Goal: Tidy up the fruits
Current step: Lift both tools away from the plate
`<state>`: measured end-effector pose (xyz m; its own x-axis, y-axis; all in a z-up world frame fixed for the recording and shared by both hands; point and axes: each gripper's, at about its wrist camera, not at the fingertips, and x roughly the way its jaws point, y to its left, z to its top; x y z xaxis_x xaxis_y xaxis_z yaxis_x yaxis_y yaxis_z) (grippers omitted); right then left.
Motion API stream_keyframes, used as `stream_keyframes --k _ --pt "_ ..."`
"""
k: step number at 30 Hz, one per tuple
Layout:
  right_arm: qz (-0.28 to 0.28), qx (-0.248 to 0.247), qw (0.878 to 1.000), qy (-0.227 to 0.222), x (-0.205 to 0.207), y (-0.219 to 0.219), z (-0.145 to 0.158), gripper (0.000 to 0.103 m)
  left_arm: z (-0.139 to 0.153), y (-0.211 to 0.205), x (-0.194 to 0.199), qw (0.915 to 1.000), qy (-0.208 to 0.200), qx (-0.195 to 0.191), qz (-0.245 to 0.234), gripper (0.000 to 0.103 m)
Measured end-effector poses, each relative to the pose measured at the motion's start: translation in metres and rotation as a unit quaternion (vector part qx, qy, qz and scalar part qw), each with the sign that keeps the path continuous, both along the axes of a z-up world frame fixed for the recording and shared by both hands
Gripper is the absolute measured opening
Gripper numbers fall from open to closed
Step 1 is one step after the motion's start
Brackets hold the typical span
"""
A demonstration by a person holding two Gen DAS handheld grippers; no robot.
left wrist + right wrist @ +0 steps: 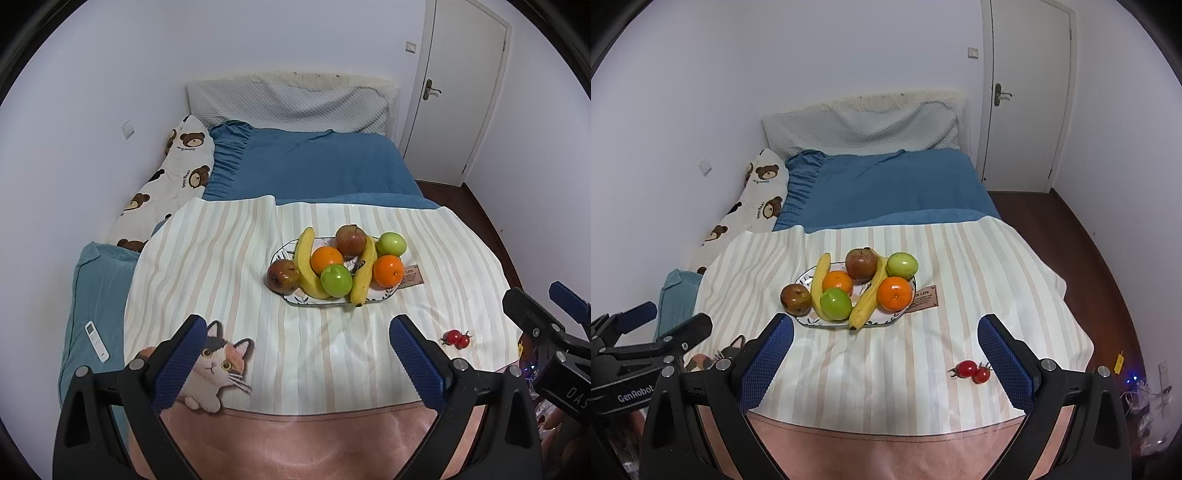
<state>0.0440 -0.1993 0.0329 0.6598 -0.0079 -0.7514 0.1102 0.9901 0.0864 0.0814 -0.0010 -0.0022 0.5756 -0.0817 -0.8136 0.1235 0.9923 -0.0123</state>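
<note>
An oval patterned plate (295, 300) (801, 275) sits on the striped blanket (229, 266) (979, 266). It holds two bananas (308, 266) (871, 295), two oranges (388, 270) (894, 292), two green apples (335, 280) (835, 303) and a red apple (351, 240) (861, 263). A brownish apple (283, 276) (796, 299) rests against the plate's left edge. Two cherry tomatoes (457, 338) (973, 371) lie on the blanket near the right. My left gripper (295, 350) and right gripper (884, 354) are both open and empty, held back from the plate.
A white remote (97, 341) lies on a teal cushion (92, 295) at the left. A bear-print pillow (177, 173) (757, 195) runs along the left wall. Blue bedding (314, 166) (886, 188) and a grey pillow (288, 103) lie behind. A door (461, 92) (1027, 96) stands at right.
</note>
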Motion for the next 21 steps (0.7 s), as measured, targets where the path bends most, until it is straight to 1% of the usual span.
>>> stream_keyframes --k 6,8,11,13,15,18,21 --pt "0.010 0.007 1.000 -0.004 -0.011 0.004 0.005 0.102 0.000 -0.002 -0.006 1.0000 0.001 0.004 0.002 0.101" --pt "0.013 0.010 1.000 -0.004 -0.011 0.005 0.004 0.102 -0.001 -0.004 -0.005 1.0000 0.002 0.007 0.003 0.101" --pt "0.013 0.027 1.000 0.004 -0.007 -0.001 -0.002 0.102 -0.006 -0.008 -0.003 0.9999 0.010 0.007 0.004 0.101" --pt "0.004 0.049 0.999 0.017 -0.003 -0.015 -0.013 0.102 -0.013 -0.014 0.002 0.9998 0.020 0.009 0.004 0.101" --pt "-0.014 0.054 0.998 0.029 0.000 -0.032 -0.026 0.102 -0.024 -0.025 0.008 0.9995 0.026 0.018 0.002 0.101" --pt "-0.052 0.061 0.995 0.052 0.004 -0.067 -0.055 0.102 -0.046 -0.047 0.019 0.9983 0.041 0.040 -0.010 0.101" --pt "-0.087 0.060 0.992 0.073 0.007 -0.101 -0.091 0.102 -0.071 -0.070 0.029 0.9964 0.061 0.054 -0.022 0.101"
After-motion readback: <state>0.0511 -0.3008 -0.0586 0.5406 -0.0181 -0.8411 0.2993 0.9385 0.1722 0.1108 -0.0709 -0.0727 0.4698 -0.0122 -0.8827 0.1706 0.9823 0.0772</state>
